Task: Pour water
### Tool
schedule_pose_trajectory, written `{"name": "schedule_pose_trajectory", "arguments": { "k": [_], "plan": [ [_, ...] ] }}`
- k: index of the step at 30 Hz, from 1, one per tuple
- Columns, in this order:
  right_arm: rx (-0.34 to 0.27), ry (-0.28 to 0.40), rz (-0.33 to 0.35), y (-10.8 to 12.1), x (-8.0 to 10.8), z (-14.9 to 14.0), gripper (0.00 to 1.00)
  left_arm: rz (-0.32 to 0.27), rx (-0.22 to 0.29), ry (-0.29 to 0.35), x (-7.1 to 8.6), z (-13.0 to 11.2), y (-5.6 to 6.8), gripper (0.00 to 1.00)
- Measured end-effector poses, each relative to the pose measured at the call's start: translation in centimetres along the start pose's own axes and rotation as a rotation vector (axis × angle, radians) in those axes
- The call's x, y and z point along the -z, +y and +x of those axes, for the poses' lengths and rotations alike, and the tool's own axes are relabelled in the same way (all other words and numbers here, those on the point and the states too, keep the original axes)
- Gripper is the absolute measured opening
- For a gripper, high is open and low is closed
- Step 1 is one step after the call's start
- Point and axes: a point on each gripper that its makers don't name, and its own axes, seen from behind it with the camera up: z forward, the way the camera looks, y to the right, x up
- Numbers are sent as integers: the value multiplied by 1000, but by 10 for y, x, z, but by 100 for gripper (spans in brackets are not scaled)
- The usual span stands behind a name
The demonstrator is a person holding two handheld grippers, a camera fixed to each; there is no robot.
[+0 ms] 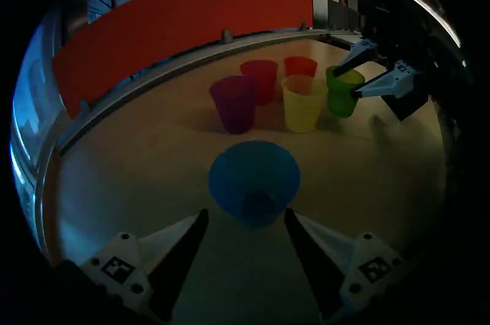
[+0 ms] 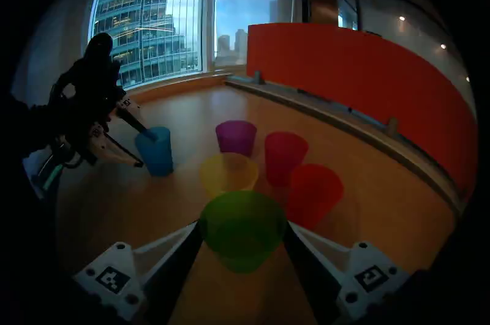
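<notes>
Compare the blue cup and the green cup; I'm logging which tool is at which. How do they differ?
The blue cup stands alone, apart from the others; the green cup stands at the edge of the cluster, beside the yellow cup. The blue cup sits between the left tool's fingers, the green cup between the right tool's. Both stand upright with the same tapered shape; whether either is clamped is unclear.

table (image 1: 135, 160): wood | on it: blue cup (image 1: 254, 181), purple cup (image 1: 234, 103), crimson cup (image 1: 262, 77), red cup (image 1: 301, 67), yellow cup (image 1: 303, 103), green cup (image 1: 340, 95)

Black gripper fingers (image 1: 180, 251), white mounts (image 1: 153, 242), square markers (image 1: 117, 268)
</notes>
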Motion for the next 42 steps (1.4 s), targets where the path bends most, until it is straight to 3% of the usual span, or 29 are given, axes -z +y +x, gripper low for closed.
{"name": "schedule_pose_trajectory", "arguments": {
  "k": [27,42],
  "plan": [
    [-16,-9,-16,-1,1,-19,96,13,19,21,22,-3,4,92],
    [-41,-7,-64,2,22,-32,100,48,44,55,35,1,1,92]
  ]
}}
